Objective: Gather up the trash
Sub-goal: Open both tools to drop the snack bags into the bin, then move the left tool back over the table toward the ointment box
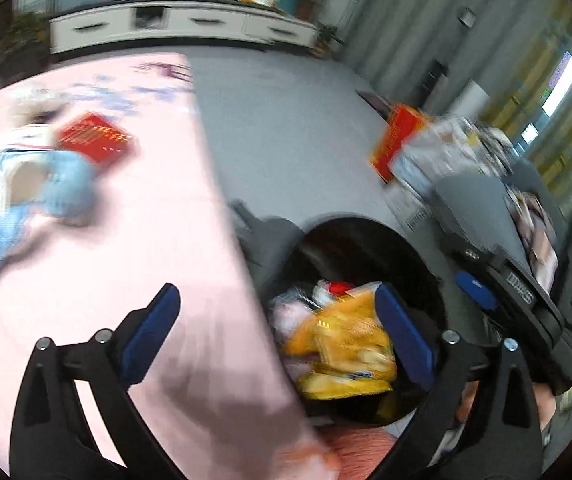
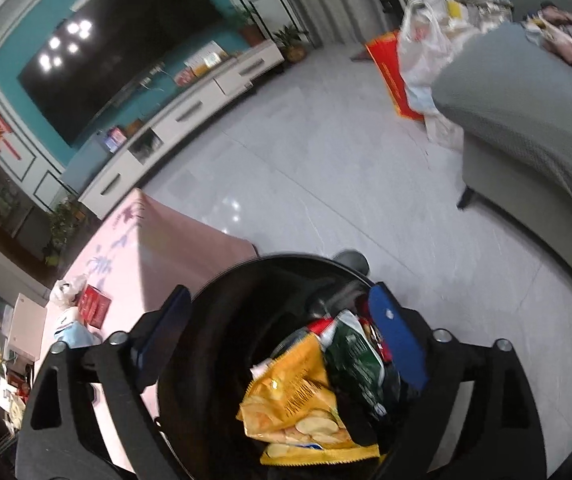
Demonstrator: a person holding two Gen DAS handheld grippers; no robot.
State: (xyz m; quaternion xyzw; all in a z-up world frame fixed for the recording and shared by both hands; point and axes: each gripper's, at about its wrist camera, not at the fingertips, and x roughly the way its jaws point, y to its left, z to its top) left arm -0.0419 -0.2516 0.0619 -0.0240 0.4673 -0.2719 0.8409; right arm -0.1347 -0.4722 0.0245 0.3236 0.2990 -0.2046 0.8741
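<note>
A black round bin (image 1: 366,236) stands on the floor beside the pink table (image 1: 125,240). It holds a yellow chip bag (image 1: 342,344) and other wrappers. My left gripper (image 1: 277,300) is open, with nothing between its jaws, straddling the table's edge and the bin. A blue pad (image 1: 476,290) of my right gripper shows just right of the bin. In the right wrist view my right gripper (image 2: 281,300) is open over the bin (image 2: 245,276). Below it lie the yellow chip bag (image 2: 294,392) and a green bag (image 2: 354,356). A red box (image 1: 95,136) and a blue-white wrapper (image 1: 45,188) lie on the table, blurred.
A grey sofa (image 2: 526,120) stands at the right, with a white plastic bag (image 2: 422,48) and a red carton (image 2: 390,72) beside it. A white TV cabinet (image 2: 189,116) runs along the far wall. Pale tiled floor (image 2: 326,160) lies between them.
</note>
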